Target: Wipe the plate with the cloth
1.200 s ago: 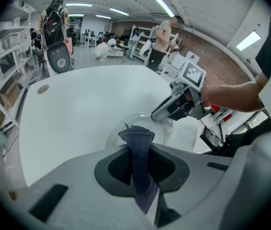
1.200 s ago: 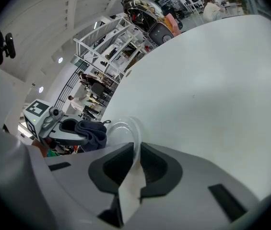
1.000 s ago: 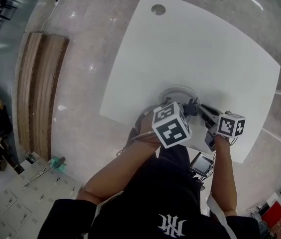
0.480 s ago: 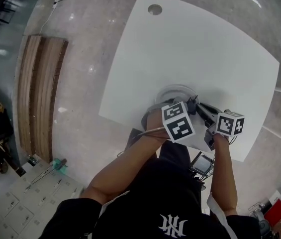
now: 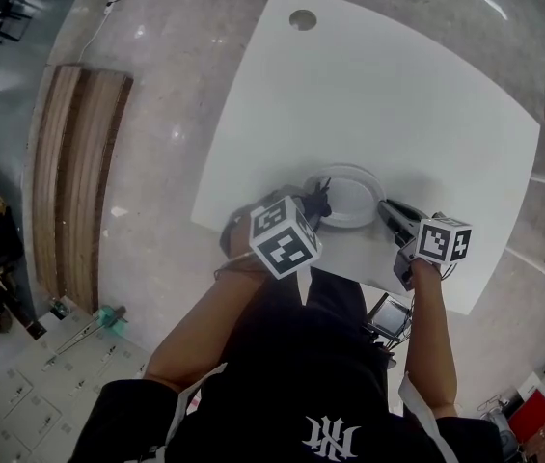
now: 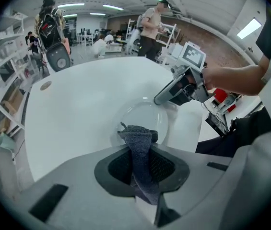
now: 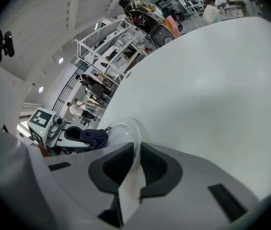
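Observation:
A clear glass plate lies near the white table's front edge. My left gripper is shut on a dark grey cloth, whose tip rests at the plate's left rim. In the left gripper view the cloth hangs between the jaws of my left gripper over the plate. My right gripper is shut on the plate's right rim. The right gripper view shows that rim pinched in my right gripper, with the cloth beyond.
The white table has a round cable hole at its far left corner. A wooden bench stands on the floor to the left. People and shelving are visible in the room behind the table.
My left gripper has carried the cloth leftward across the plate, from beside the right gripper to the plate's left rim. The right gripper has stayed put on the rim.

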### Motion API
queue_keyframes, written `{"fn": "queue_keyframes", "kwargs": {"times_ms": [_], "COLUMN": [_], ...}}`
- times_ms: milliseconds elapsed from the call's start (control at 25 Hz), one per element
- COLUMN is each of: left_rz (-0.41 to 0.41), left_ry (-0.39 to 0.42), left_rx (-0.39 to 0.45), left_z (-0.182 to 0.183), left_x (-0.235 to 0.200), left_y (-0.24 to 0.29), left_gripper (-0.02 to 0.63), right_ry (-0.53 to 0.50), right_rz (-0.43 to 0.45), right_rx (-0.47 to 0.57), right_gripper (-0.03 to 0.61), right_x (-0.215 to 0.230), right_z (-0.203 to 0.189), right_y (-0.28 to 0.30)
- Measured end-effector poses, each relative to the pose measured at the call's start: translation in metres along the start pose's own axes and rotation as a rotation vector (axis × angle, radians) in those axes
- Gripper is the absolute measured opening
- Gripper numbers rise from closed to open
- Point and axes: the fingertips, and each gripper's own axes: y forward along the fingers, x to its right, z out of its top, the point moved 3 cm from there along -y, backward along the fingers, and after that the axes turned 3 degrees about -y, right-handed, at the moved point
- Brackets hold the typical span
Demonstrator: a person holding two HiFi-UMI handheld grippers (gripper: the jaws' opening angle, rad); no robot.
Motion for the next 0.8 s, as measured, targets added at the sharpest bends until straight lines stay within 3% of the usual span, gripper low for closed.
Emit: {"fn": "queue_keyframes", "kwargs": {"times_ms": [200, 480, 640, 800], "left_rz": [0.045, -0.072, -0.119, -0.106], "left_ry": [-0.005, 0.075, 0.129, 0.160], "left_rx": [-0.007, 0.080, 0.062, 0.020], "left_z": [-0.004, 0.057, 0.078, 0.078], "left_x": [-0.009, 0.036, 0.053, 0.054], "left_y": [-0.019, 0.002, 0.038, 0.060], "left_gripper": [0.051, 0.051, 0.051, 0.051], "right_ry": [0.006, 0.010, 0.012, 0.011], "right_rz": [0.008, 0.007, 0.007, 0.011], "right_rx": [0.009, 0.013, 0.015, 0.019], "right_gripper": [0.038, 0.038, 0.038, 0.038], "right_x": [-0.002, 0.002, 0.002, 0.002], "right_z": [0.000, 0.000, 0.000, 0.000], "right_y": [0.001, 0.001, 0.002, 0.002]}}
